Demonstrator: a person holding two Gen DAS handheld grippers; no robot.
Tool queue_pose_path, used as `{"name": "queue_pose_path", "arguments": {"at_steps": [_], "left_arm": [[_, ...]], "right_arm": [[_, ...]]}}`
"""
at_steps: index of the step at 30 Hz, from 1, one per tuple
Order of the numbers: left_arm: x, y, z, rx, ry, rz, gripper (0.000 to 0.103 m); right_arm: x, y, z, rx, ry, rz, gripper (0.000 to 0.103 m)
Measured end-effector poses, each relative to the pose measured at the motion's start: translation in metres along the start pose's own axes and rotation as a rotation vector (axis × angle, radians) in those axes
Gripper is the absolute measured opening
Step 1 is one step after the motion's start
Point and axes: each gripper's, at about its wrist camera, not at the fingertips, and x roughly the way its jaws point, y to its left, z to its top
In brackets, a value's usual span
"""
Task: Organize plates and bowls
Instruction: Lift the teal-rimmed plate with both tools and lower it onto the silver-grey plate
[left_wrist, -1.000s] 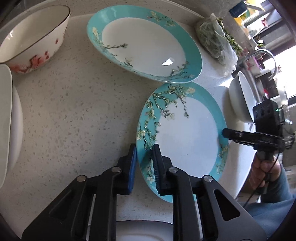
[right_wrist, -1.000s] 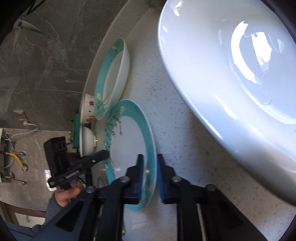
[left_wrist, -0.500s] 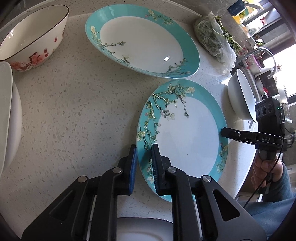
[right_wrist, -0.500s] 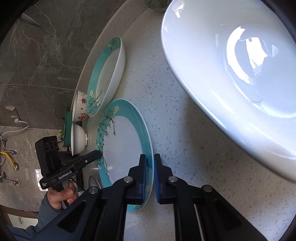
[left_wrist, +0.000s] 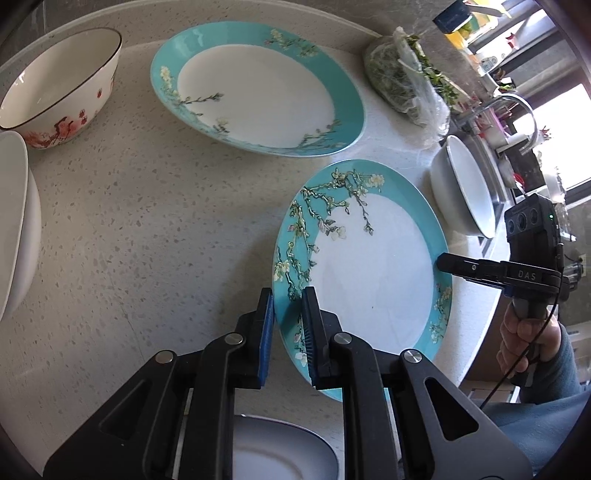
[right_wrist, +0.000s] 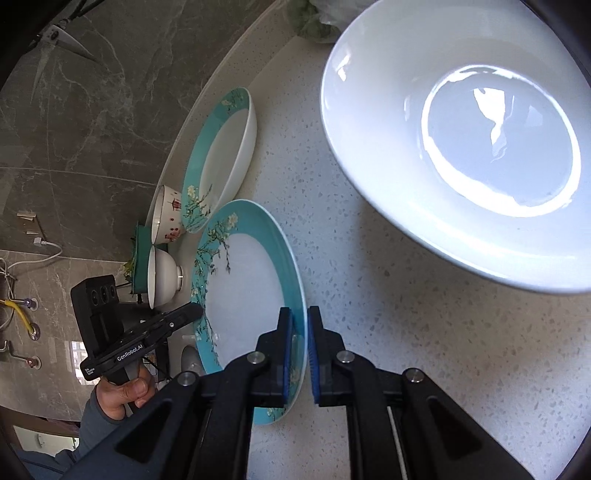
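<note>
Left gripper (left_wrist: 288, 325) pinched on near rim of blossom plate (left_wrist: 369, 266); right gripper (right_wrist: 299, 350) clamped on opposite rim. Plate on speckled table (left_wrist: 147, 221), front edge overhanging. Second teal plate (left_wrist: 258, 99) just behind, apart. White bowl (right_wrist: 461, 147) beside; red-flowered bowl (left_wrist: 55, 92) far left.

The speckled pale table (left_wrist: 155, 229) carries two teal floral plates (left_wrist: 258, 88) (left_wrist: 369, 266), a red-flowered bowl (left_wrist: 59, 96), white bowls (left_wrist: 465, 188) and a bag of greens (left_wrist: 406, 81).
</note>
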Motion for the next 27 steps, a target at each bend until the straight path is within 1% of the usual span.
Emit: {"name": "queue_pose_path", "arguments": {"at_steps": [4,8,14,16,20,23,27], "left_arm": [[-0.014,-0.011,-0.003,0.008,-0.025,-0.013,0.013],[-0.038,-0.022,-0.007,0.025,-0.062,-0.02,0.013],[-0.078,-0.029,-0.024,0.021,-0.11,-0.014,0.013],[-0.092,-0.026,-0.03,0.01,-0.124,-0.01,0.013],[-0.121,-0.013,-0.054,-0.029,-0.165,-0.001,0.013],[-0.139,0.006,-0.077,-0.074,-0.187,0.019,0.013],[-0.153,0.034,-0.112,-0.14,-0.193,0.042,0.013]], "right_arm": [[-0.011,0.006,-0.002,-0.013,-0.012,-0.002,0.011],[-0.023,0.016,-0.005,-0.032,-0.023,0.005,0.011],[-0.035,0.046,-0.01,-0.089,-0.025,0.02,0.011],[-0.036,0.058,-0.013,-0.113,-0.02,0.026,0.011],[-0.029,0.084,-0.02,-0.165,0.005,0.044,0.011],[-0.014,0.101,-0.027,-0.202,0.036,0.054,0.011],[0.015,0.119,-0.043,-0.238,0.103,0.059,0.011]]}}
